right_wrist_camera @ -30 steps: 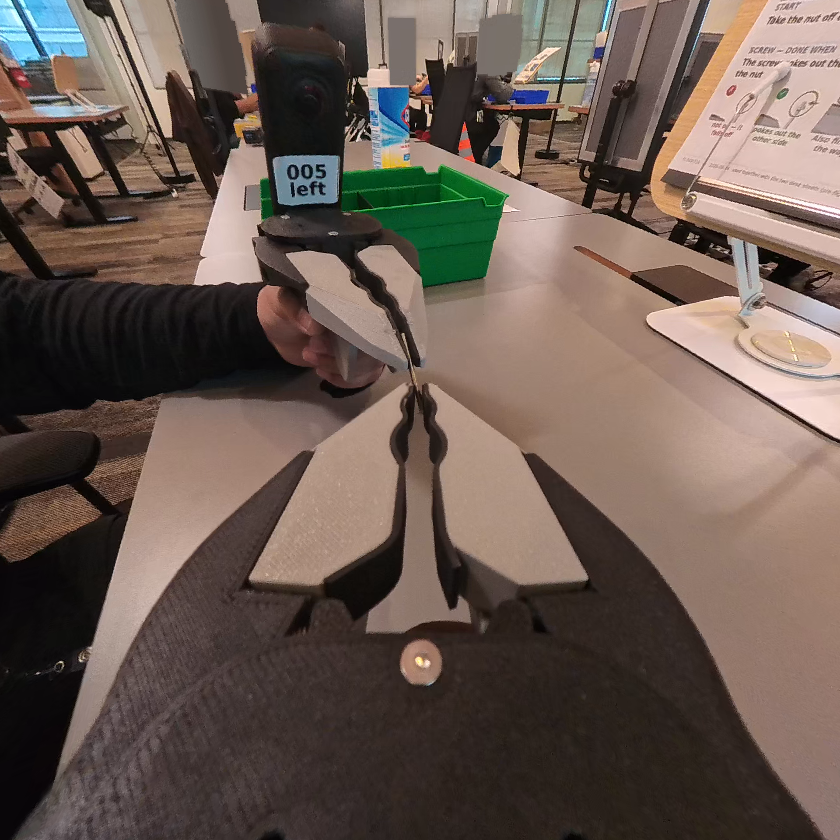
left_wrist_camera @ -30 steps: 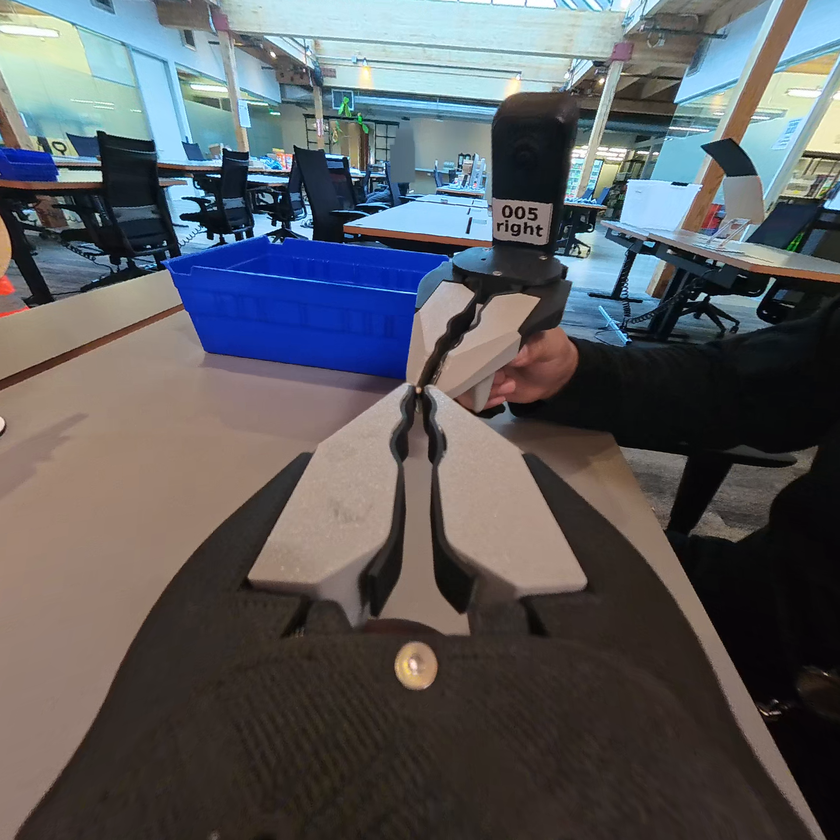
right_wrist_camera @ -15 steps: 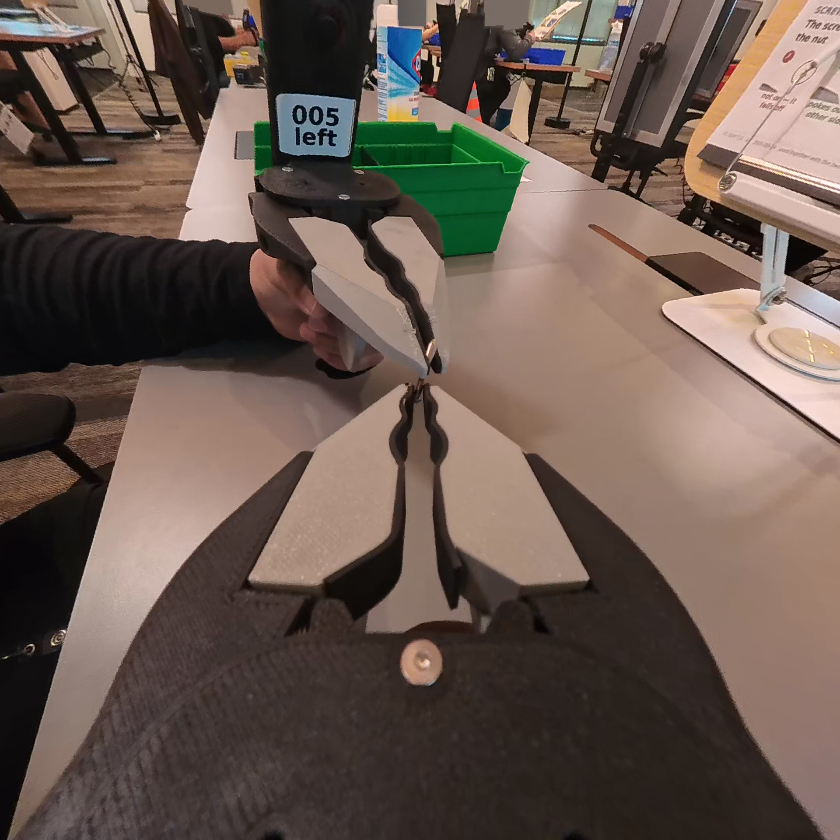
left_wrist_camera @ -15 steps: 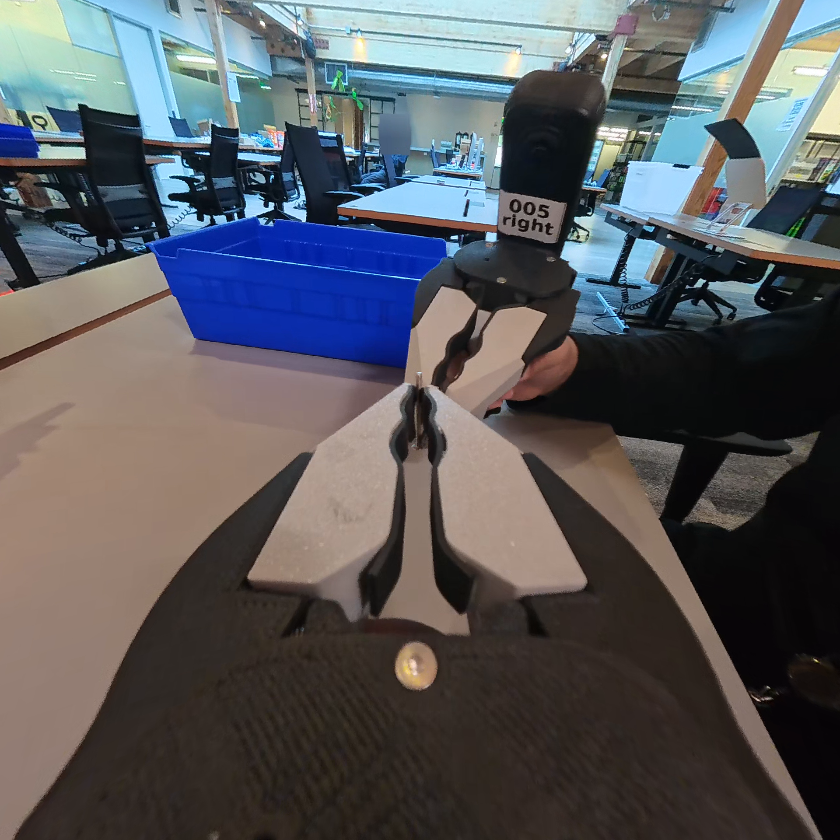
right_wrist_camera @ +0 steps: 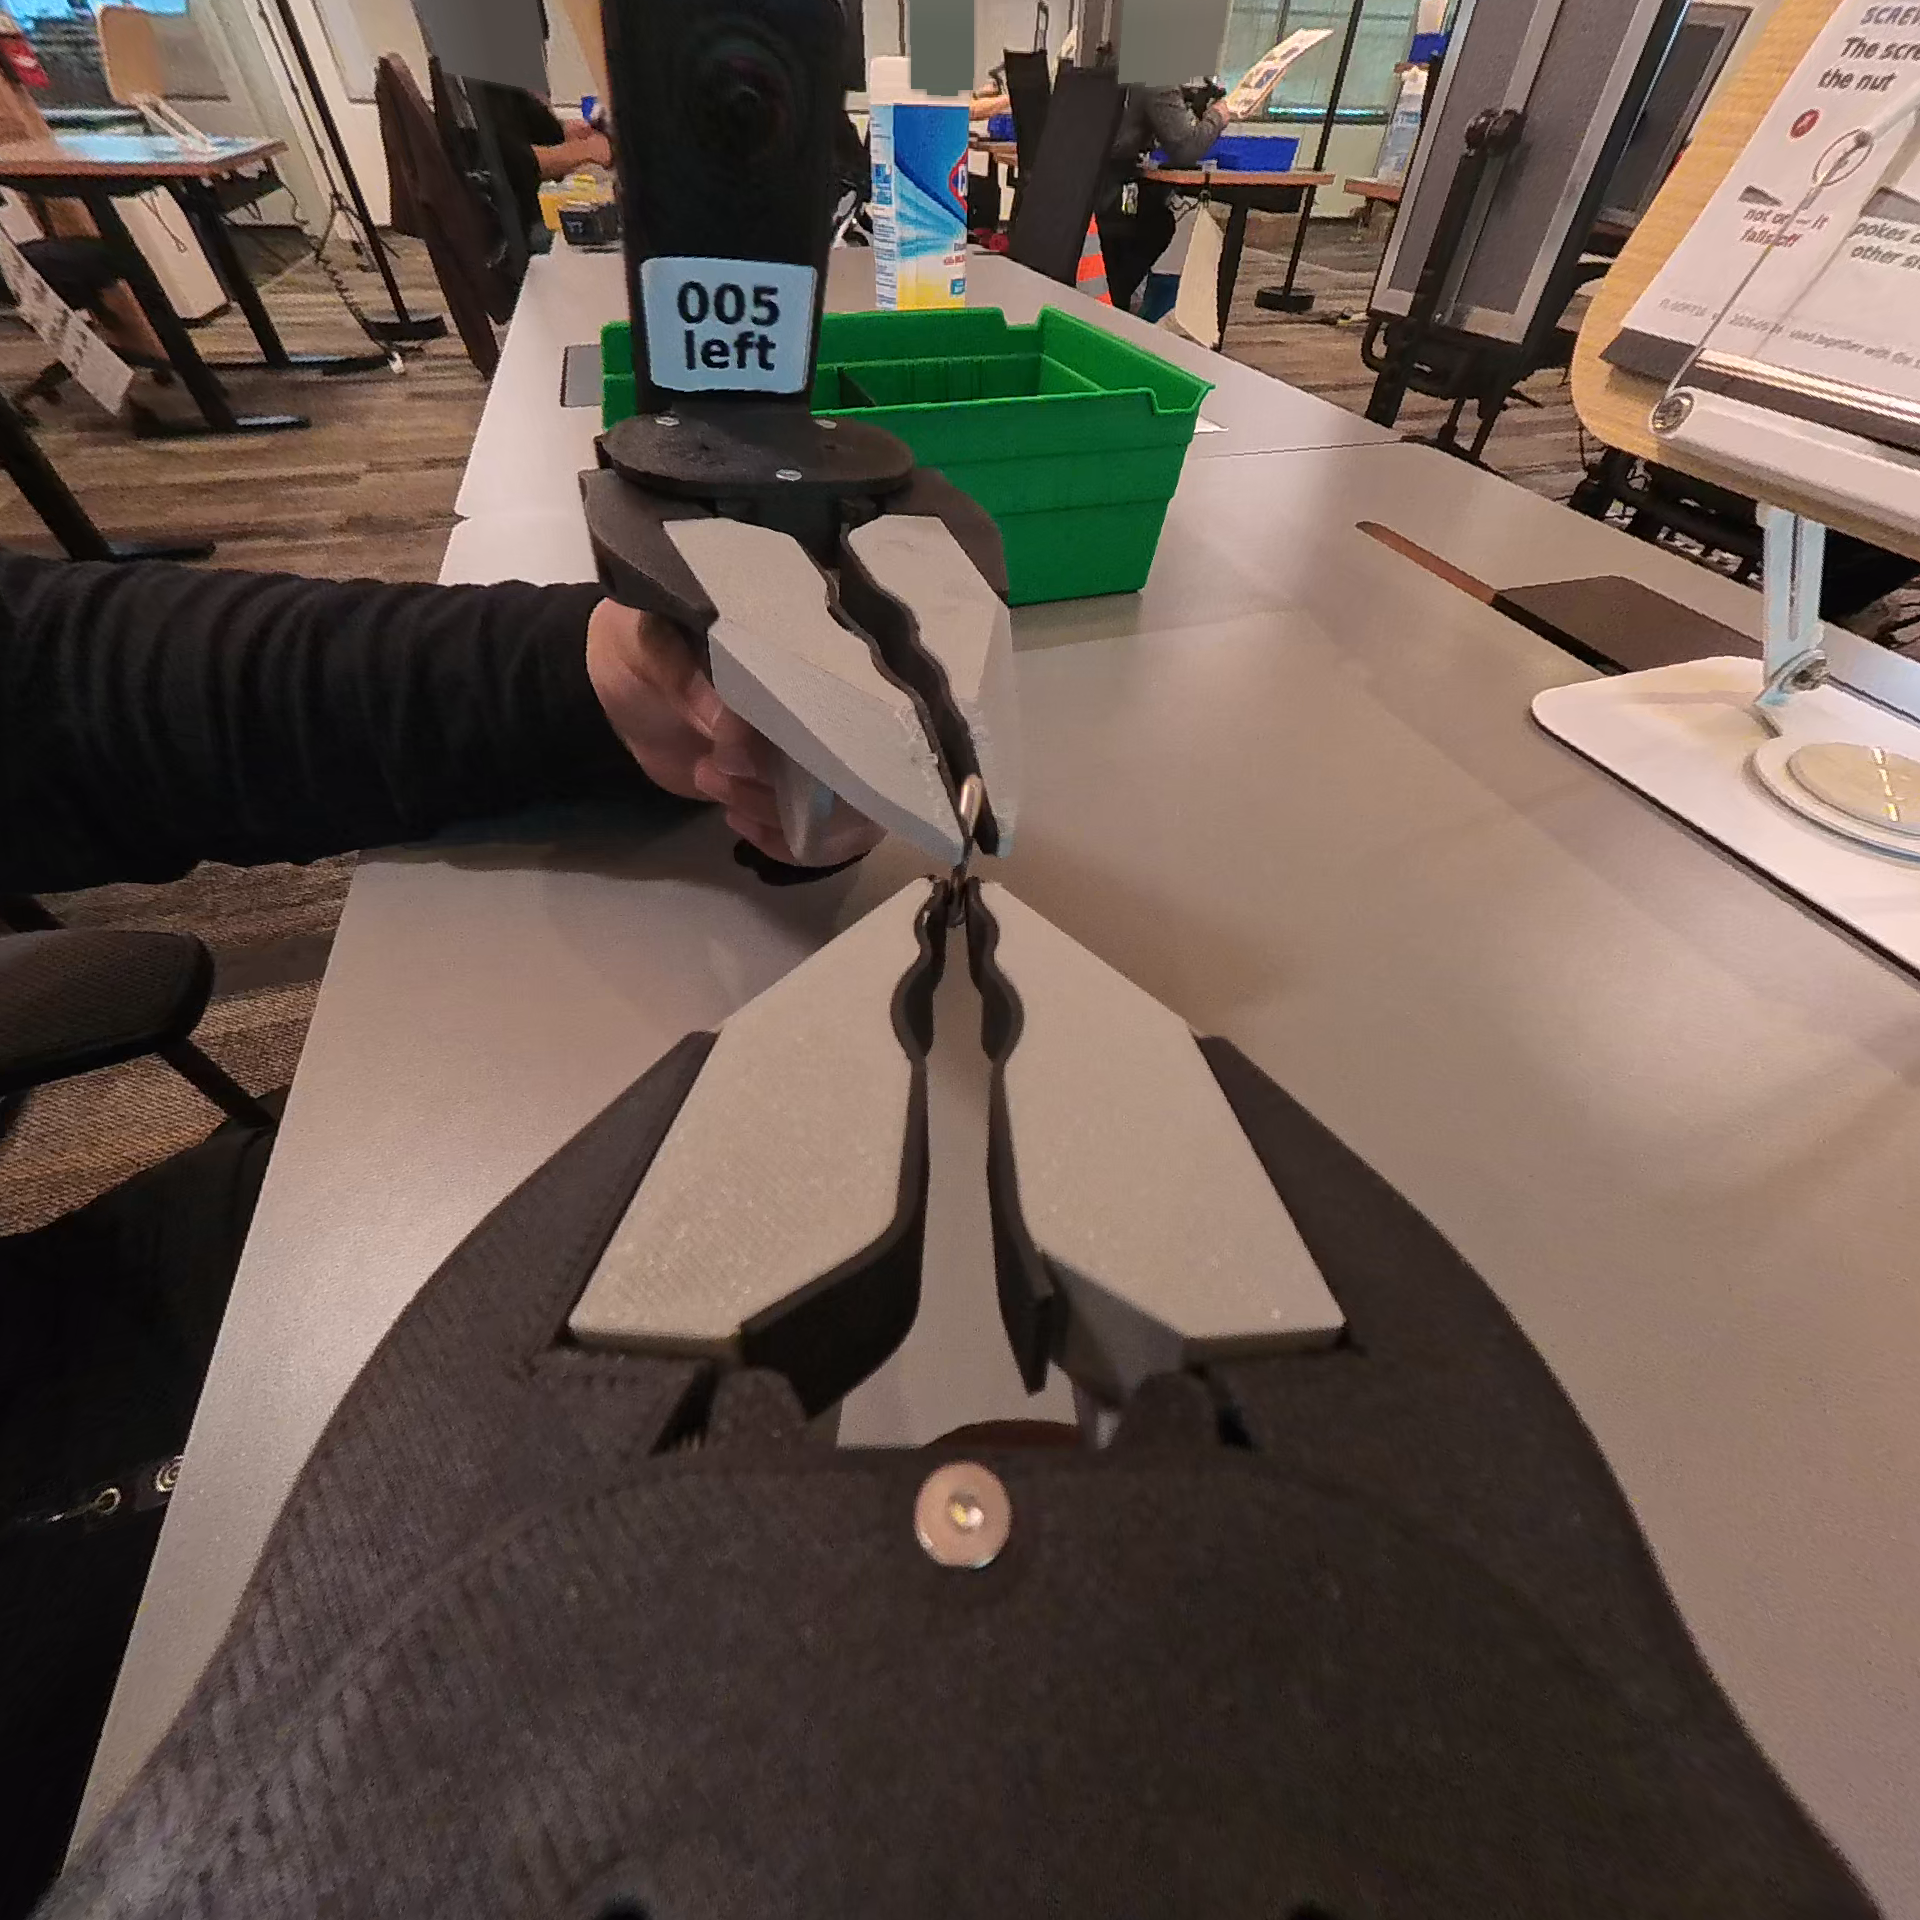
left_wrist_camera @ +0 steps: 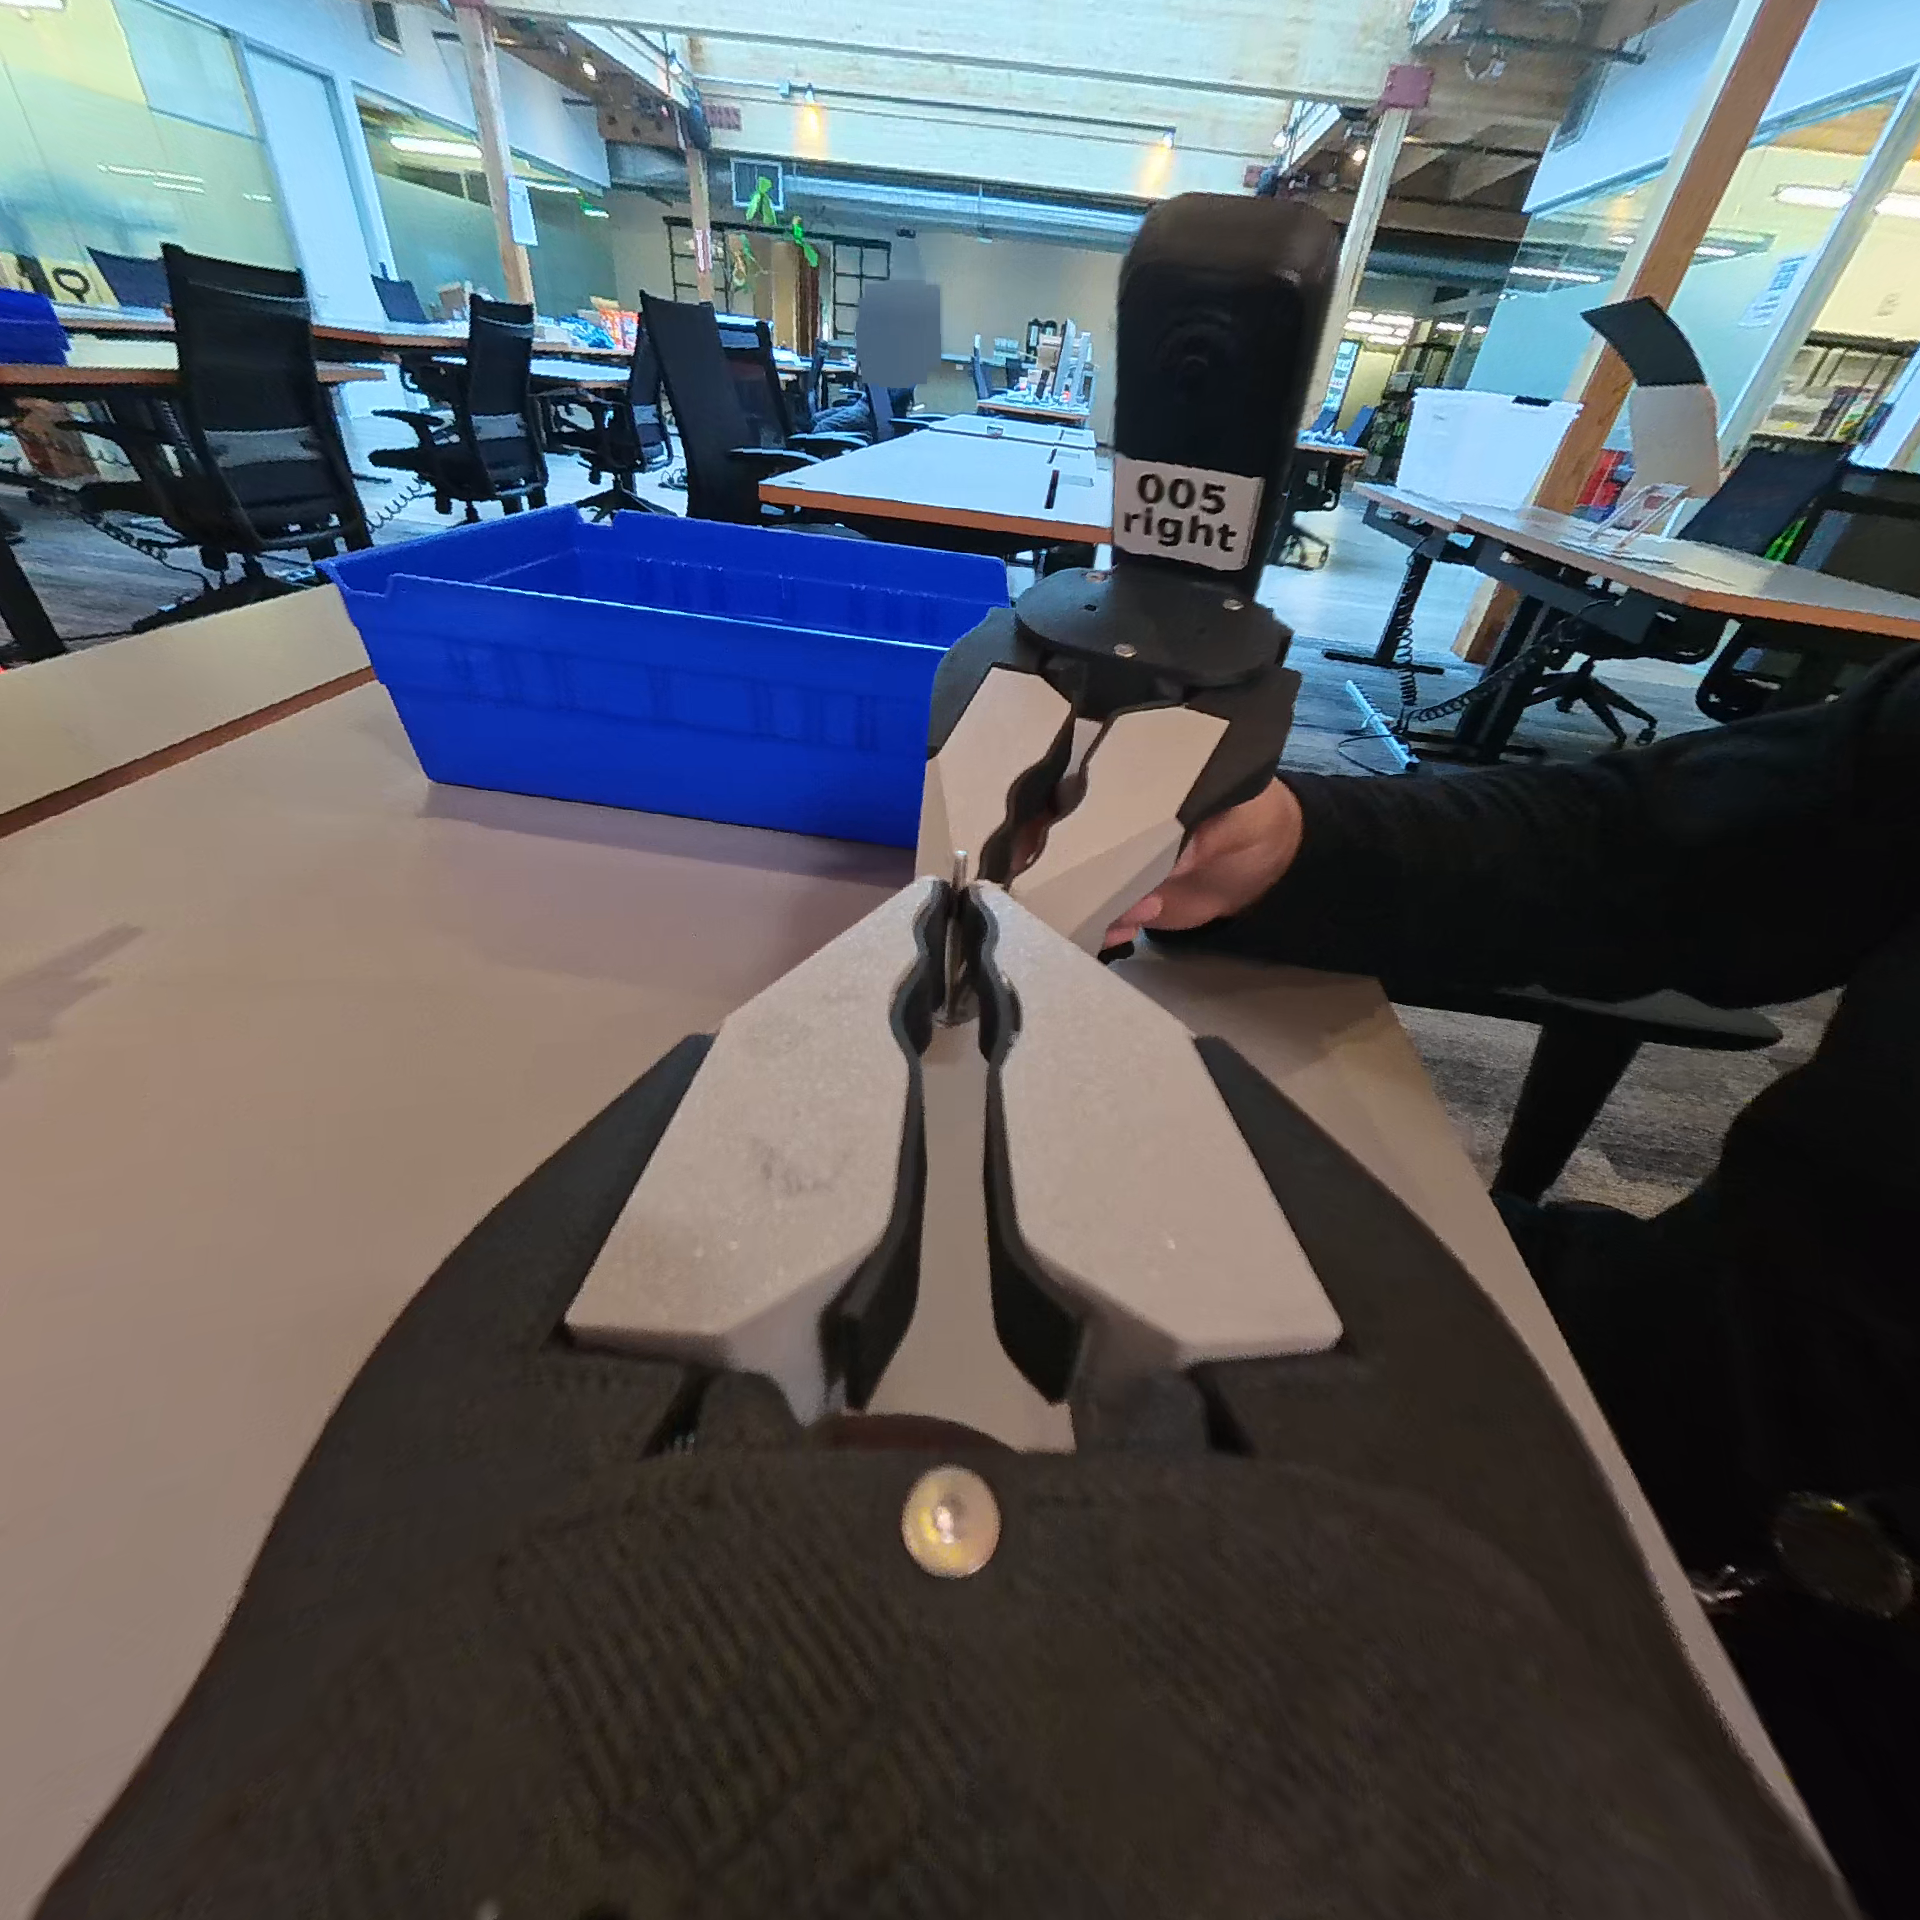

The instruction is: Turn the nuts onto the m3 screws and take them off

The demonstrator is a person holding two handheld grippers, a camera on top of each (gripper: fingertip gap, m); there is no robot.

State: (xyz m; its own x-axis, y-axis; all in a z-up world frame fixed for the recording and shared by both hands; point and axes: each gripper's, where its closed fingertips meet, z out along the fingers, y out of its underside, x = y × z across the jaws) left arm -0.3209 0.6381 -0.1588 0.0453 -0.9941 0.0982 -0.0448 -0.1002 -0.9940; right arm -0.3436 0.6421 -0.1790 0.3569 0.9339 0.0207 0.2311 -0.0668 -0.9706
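Grey surface (left_wrist_camera: 312,1018) in open-plan office w/ desks, chairs. Left gripper (left_wrist_camera: 957,906) clamps screw (left_wrist_camera: 954,935); right gripper (right_wrist_camera: 954,891) pinches nut (right_wrist_camera: 953,889), tips meeting above surface. Blue bin (left_wrist_camera: 665,665), green bin (right_wrist_camera: 1049,436) behind.

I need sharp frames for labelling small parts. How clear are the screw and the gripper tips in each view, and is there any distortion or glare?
Left wrist view: the screw in the left gripper is sharp; fisheye bends the posts and the table edge; ceiling lights glare mildly. Right wrist view: the right gripper tips are sharp, the small metal part between them too tiny to identify; the green bin stays clear, the edges warp.
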